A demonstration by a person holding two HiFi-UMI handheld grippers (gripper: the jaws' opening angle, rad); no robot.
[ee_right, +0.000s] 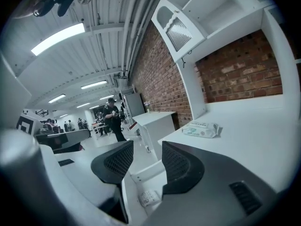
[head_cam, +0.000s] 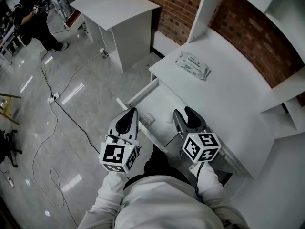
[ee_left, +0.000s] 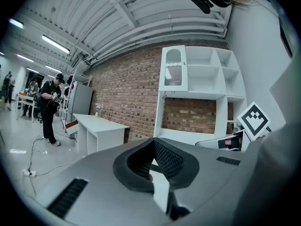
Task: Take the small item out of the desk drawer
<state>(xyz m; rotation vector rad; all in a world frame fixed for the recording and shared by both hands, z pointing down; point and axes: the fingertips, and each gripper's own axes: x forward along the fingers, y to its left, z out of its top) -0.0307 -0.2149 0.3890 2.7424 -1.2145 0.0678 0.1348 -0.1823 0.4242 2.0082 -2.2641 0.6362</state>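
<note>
The white desk's drawer stands pulled out below the desk's edge. A small flat white item with print lies on its floor near the left wall; in the right gripper view the small item shows low between the jaws. My right gripper hovers over the drawer, open and empty. My left gripper hangs just left of the drawer's front, jaws closed together, with nothing clearly between them.
A pack of wet wipes lies on the desk top. Shelves stand against the brick wall at right. A second white desk is at the back. Cables trail over the floor, and a person stands far left.
</note>
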